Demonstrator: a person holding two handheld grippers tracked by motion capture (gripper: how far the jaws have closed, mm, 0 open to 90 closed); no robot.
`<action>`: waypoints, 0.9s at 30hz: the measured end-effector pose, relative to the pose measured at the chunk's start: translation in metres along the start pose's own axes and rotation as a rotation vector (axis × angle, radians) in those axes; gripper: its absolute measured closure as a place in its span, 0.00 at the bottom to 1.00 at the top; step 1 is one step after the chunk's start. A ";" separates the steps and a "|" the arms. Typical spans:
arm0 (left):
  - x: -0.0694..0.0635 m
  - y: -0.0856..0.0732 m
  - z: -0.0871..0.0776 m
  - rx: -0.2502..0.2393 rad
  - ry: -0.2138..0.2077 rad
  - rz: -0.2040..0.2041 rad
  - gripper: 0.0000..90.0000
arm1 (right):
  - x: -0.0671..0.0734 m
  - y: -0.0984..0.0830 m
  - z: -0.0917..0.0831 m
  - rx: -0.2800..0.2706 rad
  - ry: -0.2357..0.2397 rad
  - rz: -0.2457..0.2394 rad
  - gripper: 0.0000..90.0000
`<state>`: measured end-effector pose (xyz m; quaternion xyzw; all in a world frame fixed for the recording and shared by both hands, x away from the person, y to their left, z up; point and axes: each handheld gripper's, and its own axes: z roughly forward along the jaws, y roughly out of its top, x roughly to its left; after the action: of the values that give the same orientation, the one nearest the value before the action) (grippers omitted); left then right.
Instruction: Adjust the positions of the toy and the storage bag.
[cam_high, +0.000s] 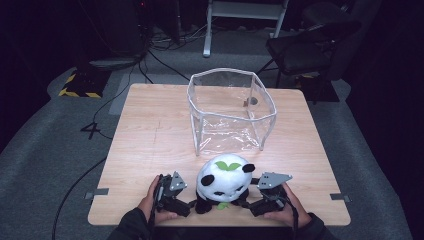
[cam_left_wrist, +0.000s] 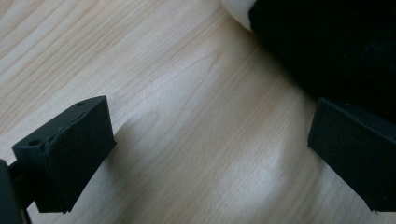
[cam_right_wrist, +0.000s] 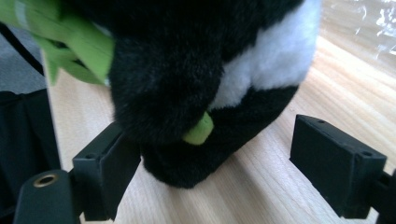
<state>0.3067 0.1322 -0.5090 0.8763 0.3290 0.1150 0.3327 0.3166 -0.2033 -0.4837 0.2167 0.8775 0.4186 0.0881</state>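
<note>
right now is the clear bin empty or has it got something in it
Empty: through the clear plastic bin only its bare floor shows, and the panda plush sits outside on the wooden table.

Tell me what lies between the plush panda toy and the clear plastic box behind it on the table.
Nothing: in the high view, only a short strip of bare light wooden table separates the black-and-white plush panda toy from the clear, open-topped plastic box.

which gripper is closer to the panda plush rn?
Right. The right gripper has the panda plush partly between its open jaws; the left gripper sits just beside the plush's other side, open over bare table.
</note>
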 end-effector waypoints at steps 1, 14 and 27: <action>0.000 0.003 0.002 0.001 -0.002 0.005 0.01 | 0.001 0.000 0.003 0.014 -0.004 0.005 0.18; 0.000 0.018 0.015 0.002 -0.008 0.007 0.00 | -0.003 -0.004 0.015 0.046 -0.030 -0.002 0.29; 0.002 0.031 0.026 0.000 -0.021 0.021 0.00 | -0.025 -0.014 0.000 0.029 -0.020 0.023 0.42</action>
<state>0.3344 0.1027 -0.5085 0.8808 0.3163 0.1094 0.3349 0.3347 -0.2225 -0.4954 0.2323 0.8800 0.4047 0.0888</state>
